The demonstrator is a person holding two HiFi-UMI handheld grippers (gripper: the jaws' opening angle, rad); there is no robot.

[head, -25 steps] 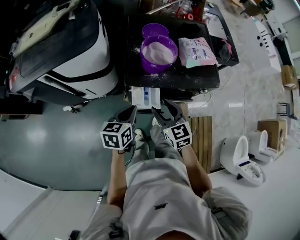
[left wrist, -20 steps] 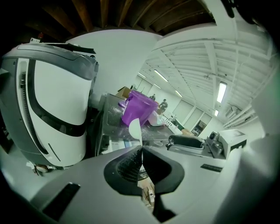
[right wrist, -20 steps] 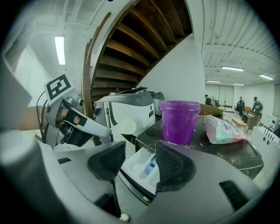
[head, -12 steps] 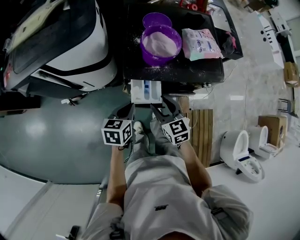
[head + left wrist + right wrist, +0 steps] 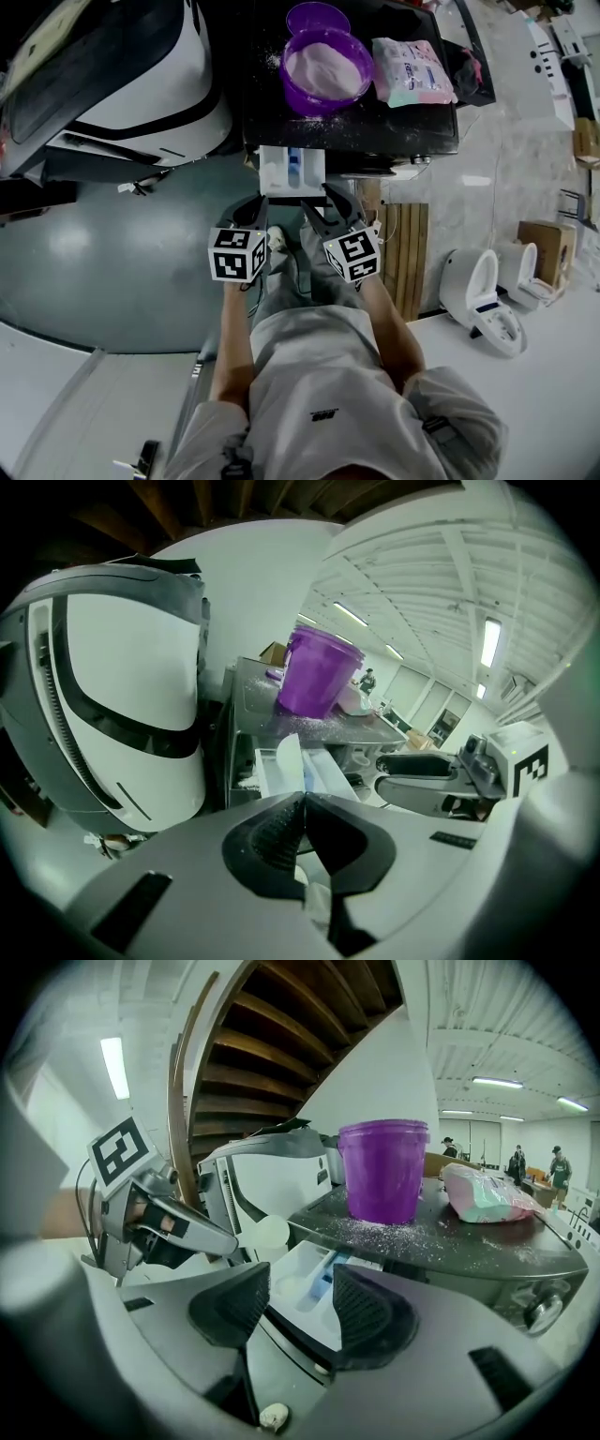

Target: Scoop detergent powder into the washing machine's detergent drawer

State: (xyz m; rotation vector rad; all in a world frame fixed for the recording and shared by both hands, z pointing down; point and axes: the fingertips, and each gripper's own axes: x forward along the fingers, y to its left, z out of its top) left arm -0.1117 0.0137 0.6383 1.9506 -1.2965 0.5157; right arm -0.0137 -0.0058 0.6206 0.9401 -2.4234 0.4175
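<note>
The white detergent drawer (image 5: 292, 172) (image 5: 314, 1283) stands pulled out under the black table edge, beside the white washing machine (image 5: 122, 84) (image 5: 122, 696). On the table a purple bucket (image 5: 323, 70) (image 5: 382, 1171) holds white powder. My left gripper (image 5: 255, 206) (image 5: 302, 803) is shut on a white scoop (image 5: 272, 1232) (image 5: 289, 759), whose bowl hovers at the drawer's left front corner. My right gripper (image 5: 323, 199) (image 5: 300, 1307) is open and holds nothing, just in front of the drawer, which shows between its jaws.
A purple lid (image 5: 317, 17) and a detergent bag (image 5: 411, 70) (image 5: 487, 1194) lie on the powder-dusted black table (image 5: 412, 127). A wooden slat board (image 5: 403, 258), two white toilets (image 5: 483, 309) and a cardboard box (image 5: 548, 244) sit on the floor to the right.
The head view has slid so that table and drawer sit higher in the picture. Both grippers have kept their places just in front of the drawer, the left still shut on the scoop.
</note>
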